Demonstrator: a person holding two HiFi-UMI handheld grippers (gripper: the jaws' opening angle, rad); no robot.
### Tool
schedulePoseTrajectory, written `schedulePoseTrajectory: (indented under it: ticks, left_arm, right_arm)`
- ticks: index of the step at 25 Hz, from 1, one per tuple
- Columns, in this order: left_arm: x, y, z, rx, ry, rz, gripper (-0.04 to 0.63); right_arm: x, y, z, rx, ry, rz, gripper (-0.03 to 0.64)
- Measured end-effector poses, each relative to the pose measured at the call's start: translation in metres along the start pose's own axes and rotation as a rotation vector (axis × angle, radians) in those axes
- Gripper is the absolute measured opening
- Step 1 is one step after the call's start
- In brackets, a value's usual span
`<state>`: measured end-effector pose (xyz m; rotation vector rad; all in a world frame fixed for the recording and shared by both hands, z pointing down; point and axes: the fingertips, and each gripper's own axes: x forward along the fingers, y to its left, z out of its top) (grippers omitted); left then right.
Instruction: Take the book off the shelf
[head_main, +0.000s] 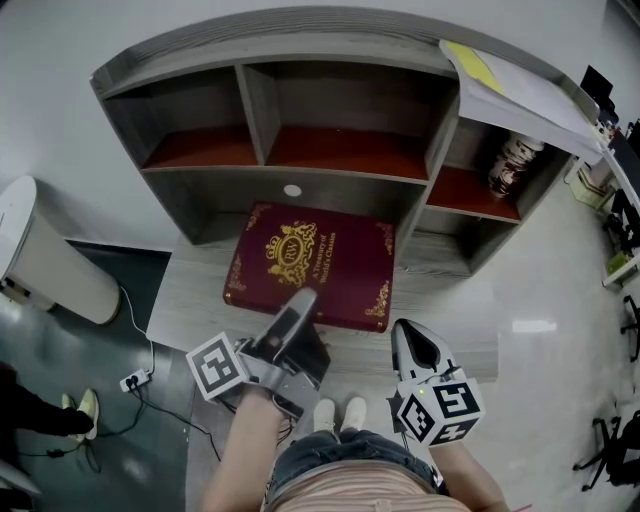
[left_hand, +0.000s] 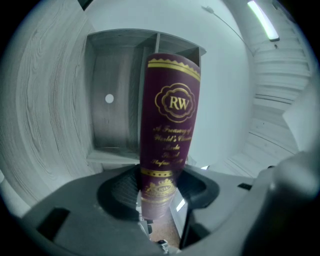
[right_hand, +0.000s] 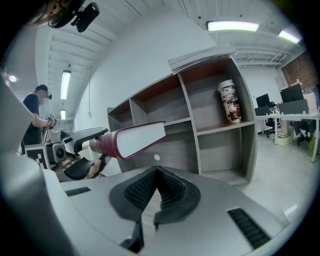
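**A:** Where does the book stand?

**B:** It is off the shelf (head_main: 252, 112). My left claw (head_main: 298, 304) is clamped on the near edge of the maroon book (head_main: 310, 258), one pad on each cover, and it carries the whole weight. The book hangs in the air, cover up, in front of the lower middle compartment. It is clear of the shelf's boards and rests on nothing.

**A:** And your other claw?

**B:** The right claw (right_hand: 156, 173) has its jaws together with nothing between them. It sits low on my right, well apart from the book.

**A:** So what is left?

**B:** Very little, I judge. The removal itself looks done. All I see remaining is to carry the book away and set it down somewhere, and the task names no place for that. The grip is near one edge, so I'd watch for droop.
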<state>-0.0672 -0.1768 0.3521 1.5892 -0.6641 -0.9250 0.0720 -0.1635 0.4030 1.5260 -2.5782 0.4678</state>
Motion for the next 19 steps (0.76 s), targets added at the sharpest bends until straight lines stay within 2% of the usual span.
schedulePoseTrajectory:
  ticks: [19]
  left_arm:
    - [-0.0035,-0.0042,-0.0030,-0.017,-0.009,-0.014,0.218]
  right_arm:
    - [-0.0072,-0.0006,0.0053,-0.003,-0.017,-0.002,0.008]
